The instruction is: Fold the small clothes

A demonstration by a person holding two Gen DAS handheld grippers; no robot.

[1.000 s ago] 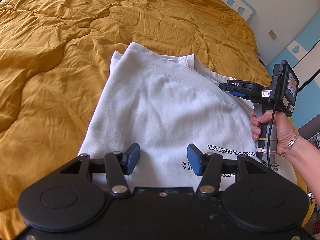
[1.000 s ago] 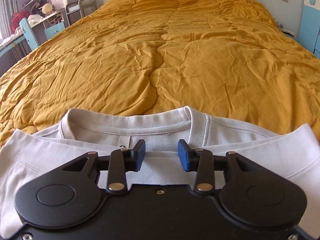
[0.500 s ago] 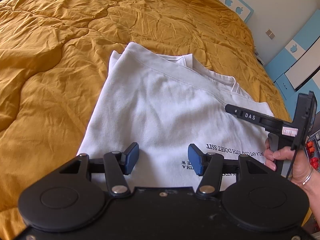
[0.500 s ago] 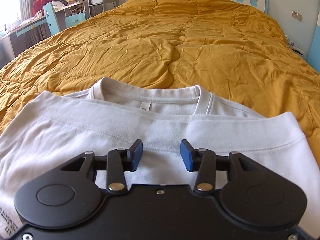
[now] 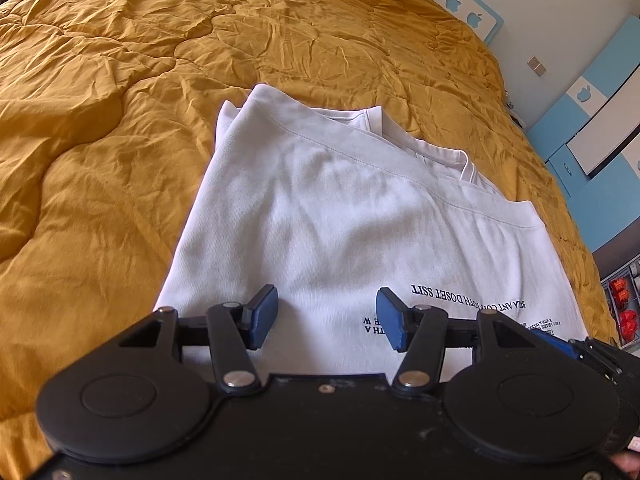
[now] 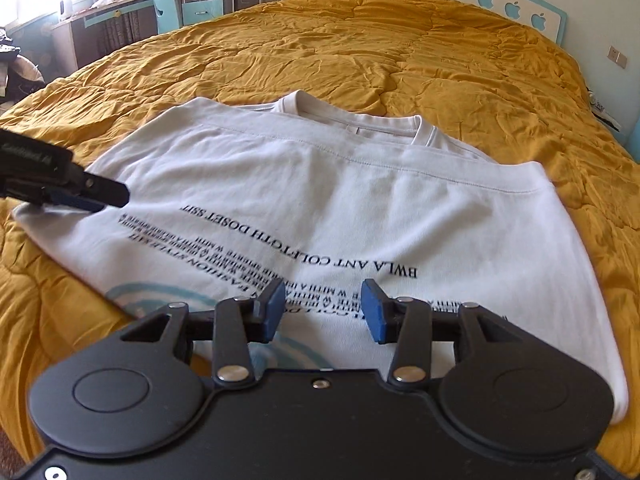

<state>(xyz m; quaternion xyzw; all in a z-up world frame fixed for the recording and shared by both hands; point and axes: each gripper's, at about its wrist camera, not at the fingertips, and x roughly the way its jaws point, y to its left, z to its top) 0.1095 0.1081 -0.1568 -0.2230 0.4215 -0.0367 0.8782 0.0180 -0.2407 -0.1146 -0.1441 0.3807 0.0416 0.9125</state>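
A white T-shirt with black printed lettering lies folded on the mustard quilt, its collar at the far end. My left gripper hovers open over the shirt's near edge, with nothing between its blue pads. In the right wrist view the shirt fills the middle, and my right gripper stands open above the printed lines near the hem, holding nothing. The left gripper pokes in from the left over the shirt's side. Only a sliver of the right gripper shows at the left view's lower right corner.
The quilt covers the whole bed around the shirt. A white headboard with blue apple shapes stands at the far end. A cluttered desk and blue chair are at the back left, and blue cabinets at the right.
My right gripper has drawn back from the collar to the printed area near the hem, dropping to the left view's lower right corner. The left gripper has stayed put.
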